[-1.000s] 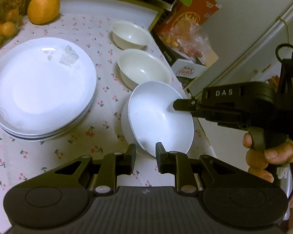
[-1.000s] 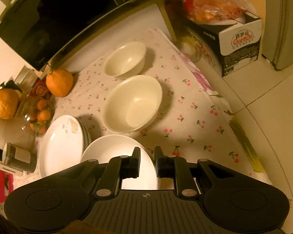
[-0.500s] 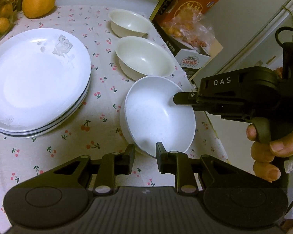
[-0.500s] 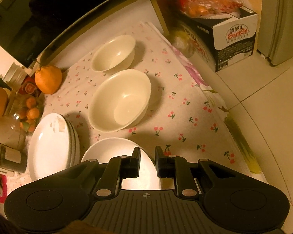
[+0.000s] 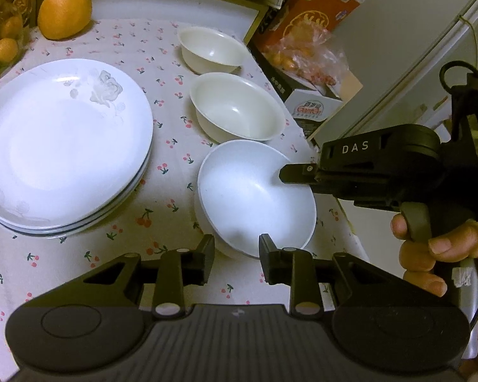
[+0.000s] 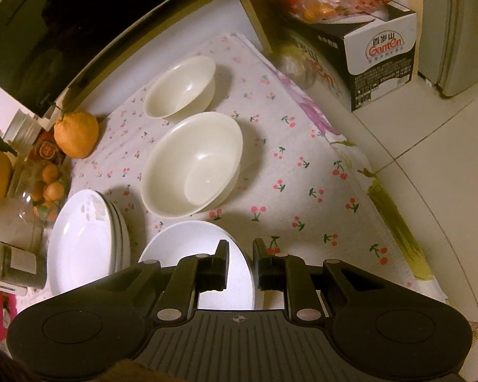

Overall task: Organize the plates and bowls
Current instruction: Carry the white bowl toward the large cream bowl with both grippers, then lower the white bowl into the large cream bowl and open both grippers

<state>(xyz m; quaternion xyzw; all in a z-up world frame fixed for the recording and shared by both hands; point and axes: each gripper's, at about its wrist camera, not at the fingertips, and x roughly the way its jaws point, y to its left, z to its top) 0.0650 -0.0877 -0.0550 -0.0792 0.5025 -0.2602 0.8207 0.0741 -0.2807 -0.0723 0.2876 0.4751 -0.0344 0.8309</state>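
Observation:
A stack of white plates (image 5: 63,146) lies on the cherry-print cloth at left. A small cream bowl (image 5: 212,49) and a larger cream bowl (image 5: 235,108) stand behind a white bowl (image 5: 251,197), which sits at the table's right edge. My right gripper (image 6: 240,251) straddles that white bowl's (image 6: 191,242) right rim with a narrow gap, one finger inside; it shows in the left wrist view (image 5: 298,173). My left gripper (image 5: 237,248) is open and empty just in front of the white bowl.
An orange fruit (image 5: 63,9) and a glass jar of small oranges (image 6: 44,187) stand at the back left. A Ganten box (image 6: 379,60) holding a bag of fruit sits on the floor beyond the table's right edge. A dark jar (image 6: 16,264) stands left of the plates.
Both grippers have shifted a little over the table. My left gripper's jaws have opened wider. The white bowl stays in place with my right gripper at its rim.

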